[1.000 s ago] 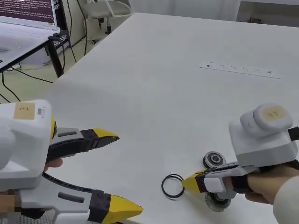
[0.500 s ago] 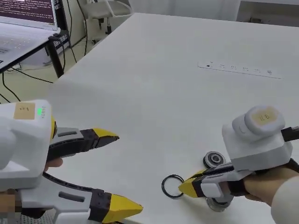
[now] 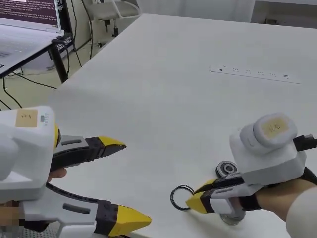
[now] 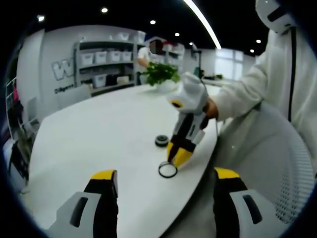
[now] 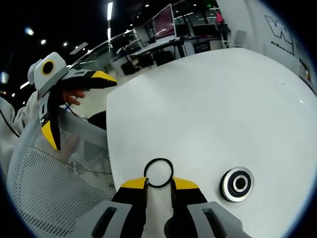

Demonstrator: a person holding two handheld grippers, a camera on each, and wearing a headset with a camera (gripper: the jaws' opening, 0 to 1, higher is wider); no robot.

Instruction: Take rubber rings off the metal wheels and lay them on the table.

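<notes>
— Right hand-held gripper (image 3: 195,201) has edged left; its tips now sit at the rubber ring (image 3: 181,197).
— Grasping it?
— No. Jaws narrowly parted, ring flat on the worktop (image 3: 163,99) near a metal wheel (image 3: 227,169). Left hand-held gripper (image 3: 134,183) is released, spread wide.

- A broad white desk (image 3: 163,89) stands under a long ceiling light strip (image 4: 203,22).
- A lit screen (image 3: 29,12) sits on a dark side table (image 3: 58,42), with cables (image 3: 15,94) trailing below.
- Shelves of white bins (image 4: 106,67) stand at the back.
- A mesh chair (image 5: 54,173) stands beside the desk.
</notes>
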